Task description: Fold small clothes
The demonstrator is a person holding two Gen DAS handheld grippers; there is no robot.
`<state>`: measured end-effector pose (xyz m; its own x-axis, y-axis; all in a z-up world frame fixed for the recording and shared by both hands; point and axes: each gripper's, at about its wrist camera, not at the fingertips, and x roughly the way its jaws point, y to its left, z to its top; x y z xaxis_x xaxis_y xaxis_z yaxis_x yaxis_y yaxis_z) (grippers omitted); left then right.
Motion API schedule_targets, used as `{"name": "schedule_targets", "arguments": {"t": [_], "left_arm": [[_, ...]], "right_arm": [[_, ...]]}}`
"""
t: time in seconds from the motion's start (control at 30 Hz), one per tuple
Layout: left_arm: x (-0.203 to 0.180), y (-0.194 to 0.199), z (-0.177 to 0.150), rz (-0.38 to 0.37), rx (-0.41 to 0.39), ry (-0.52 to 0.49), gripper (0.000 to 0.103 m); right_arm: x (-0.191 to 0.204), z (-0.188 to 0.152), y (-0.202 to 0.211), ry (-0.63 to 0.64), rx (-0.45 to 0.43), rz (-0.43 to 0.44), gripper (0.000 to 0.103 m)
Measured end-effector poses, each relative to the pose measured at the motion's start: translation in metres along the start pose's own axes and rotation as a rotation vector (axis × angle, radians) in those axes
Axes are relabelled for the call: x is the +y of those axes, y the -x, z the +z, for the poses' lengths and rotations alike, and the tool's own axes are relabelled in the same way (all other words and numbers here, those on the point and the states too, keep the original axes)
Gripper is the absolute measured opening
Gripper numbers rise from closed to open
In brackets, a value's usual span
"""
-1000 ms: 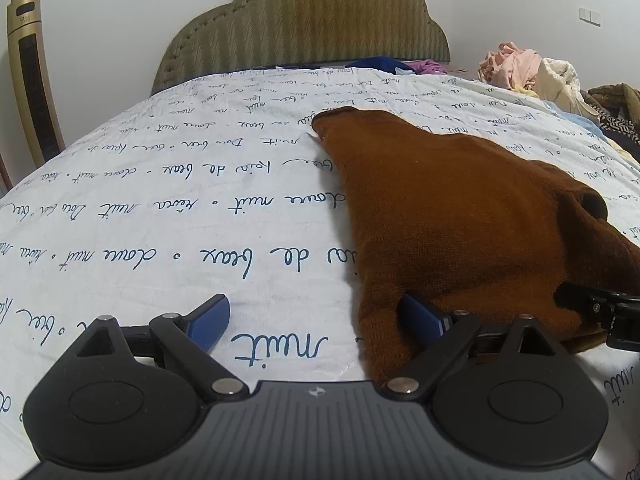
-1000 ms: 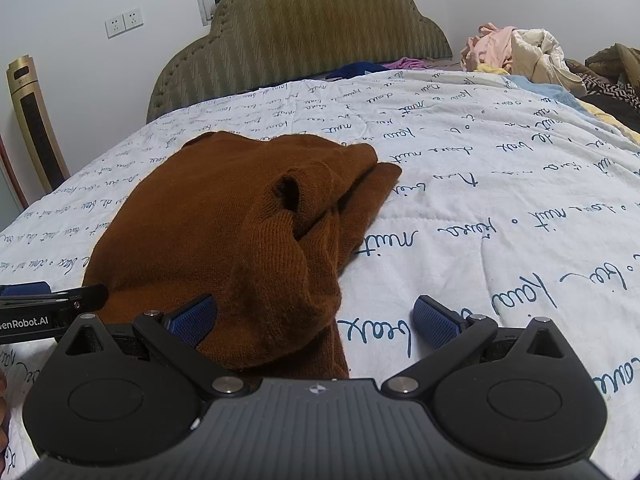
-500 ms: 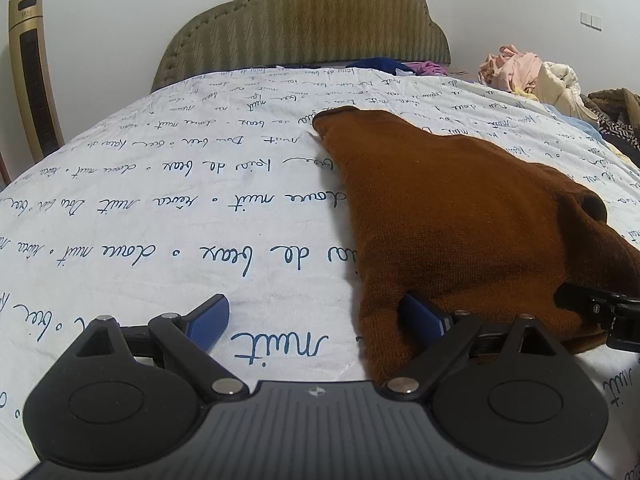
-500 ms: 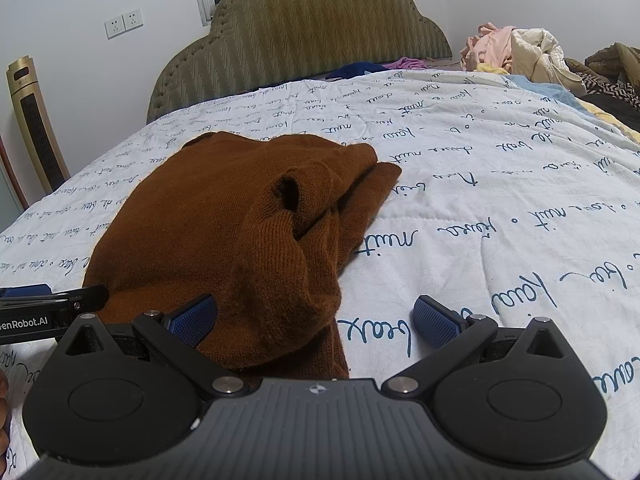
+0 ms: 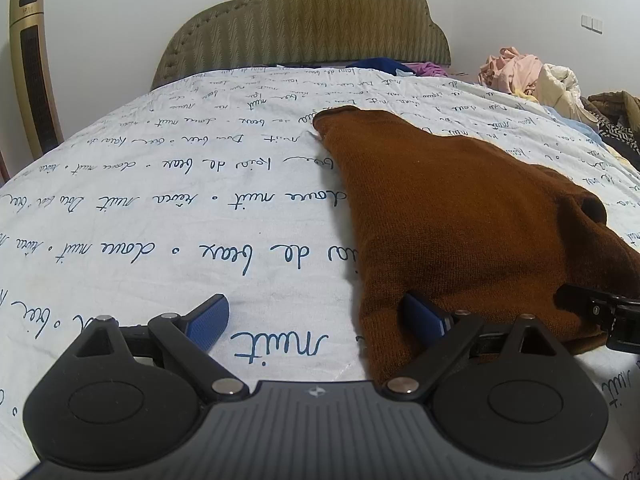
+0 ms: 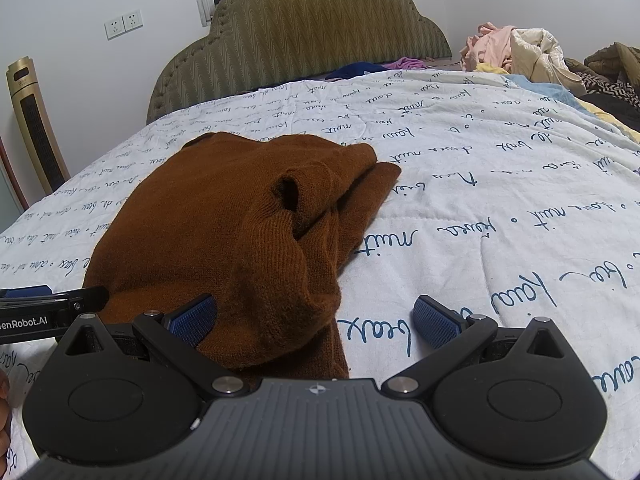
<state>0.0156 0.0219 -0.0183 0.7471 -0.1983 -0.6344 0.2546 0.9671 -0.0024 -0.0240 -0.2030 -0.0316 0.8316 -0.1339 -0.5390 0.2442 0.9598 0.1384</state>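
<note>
A brown knit sweater (image 5: 460, 208) lies folded on the white bedspread; it also shows in the right wrist view (image 6: 224, 220), with a sleeve bunched on top. My left gripper (image 5: 316, 318) is open at the sweater's near left corner, its right pad resting on the hem. My right gripper (image 6: 316, 318) is open at the near right corner, its left pad against the folded sleeve and its right pad over bare bedspread. Each gripper's finger shows at the edge of the other's view.
The bedspread (image 5: 160, 220) has blue script print. An upholstered headboard (image 5: 304, 20) stands at the far end. A pile of clothes (image 6: 532, 56) lies at the far right. A gold tower heater (image 5: 34, 72) stands at the left wall.
</note>
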Motion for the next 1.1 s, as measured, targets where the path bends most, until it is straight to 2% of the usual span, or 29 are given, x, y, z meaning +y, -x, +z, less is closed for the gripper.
{"name": "schedule_targets", "arguments": {"t": [1.1], "left_arm": [[0.0035, -0.0024, -0.0006, -0.006, 0.009, 0.029, 0.100]], "right_arm": [[0.0002, -0.0004, 0.0003, -0.007, -0.003, 0.001, 0.103]]}}
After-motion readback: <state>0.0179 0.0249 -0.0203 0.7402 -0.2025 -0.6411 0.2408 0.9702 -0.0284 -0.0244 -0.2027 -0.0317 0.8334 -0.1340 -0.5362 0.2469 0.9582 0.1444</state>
